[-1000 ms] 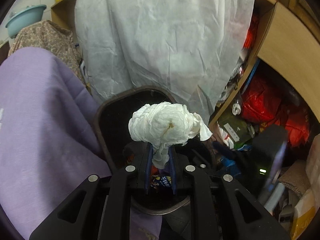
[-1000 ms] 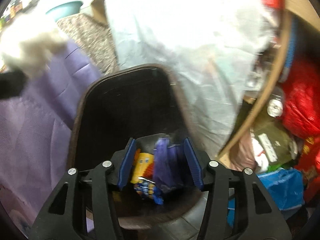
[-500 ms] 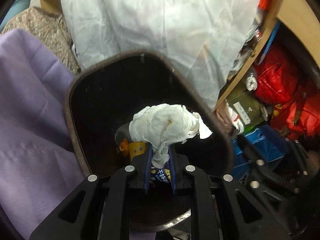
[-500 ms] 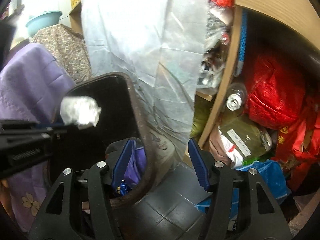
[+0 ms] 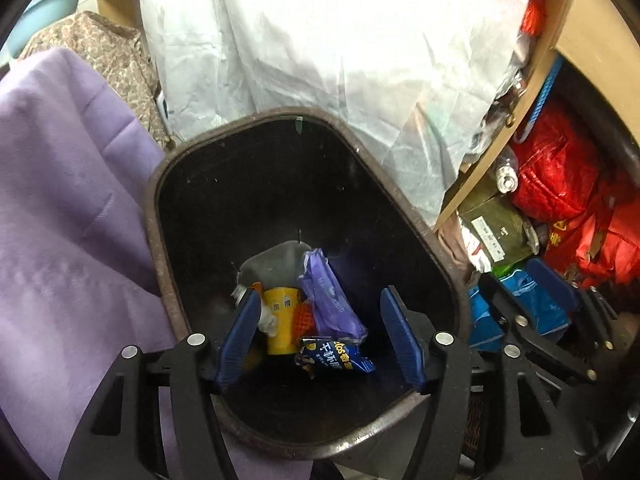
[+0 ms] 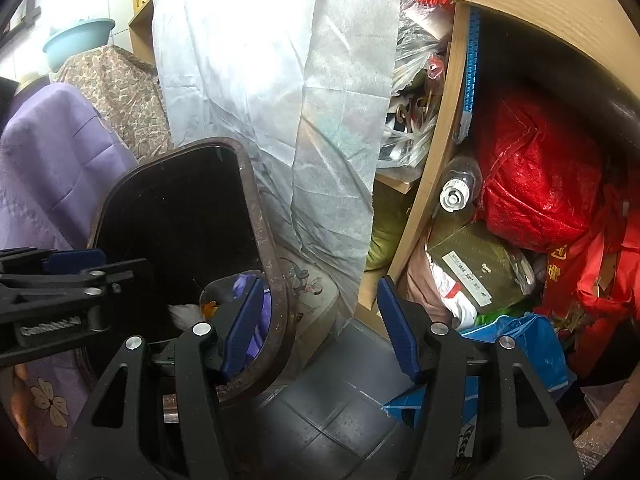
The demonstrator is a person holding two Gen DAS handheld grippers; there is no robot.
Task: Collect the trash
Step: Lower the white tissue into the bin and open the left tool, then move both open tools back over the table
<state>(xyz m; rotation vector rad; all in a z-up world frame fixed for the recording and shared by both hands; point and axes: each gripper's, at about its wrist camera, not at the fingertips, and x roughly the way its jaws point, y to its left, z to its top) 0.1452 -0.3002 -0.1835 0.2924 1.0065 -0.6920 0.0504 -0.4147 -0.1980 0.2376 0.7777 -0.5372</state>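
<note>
I am holding my left gripper (image 5: 320, 336) over the dark bin (image 5: 168, 280) beside the purple cloth (image 5: 68, 208); its jaws have just been opening, nothing between them. My right gripper (image 6: 320, 328) is gaping empty by the rim. The tissue wad (image 6: 182, 314) is lying inside, among wrappers (image 5: 332, 360).

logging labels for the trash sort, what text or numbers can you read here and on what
"2007": on the white label of the olive green bag under the shelf; the rest of that label is too small to read.
Yellow Chinese characters on the blue snack wrapper in the trash bin: blurred, not readable.
Pale print on the purple packet: too faint.
Gold characters on the red bag: unreadable.
</note>
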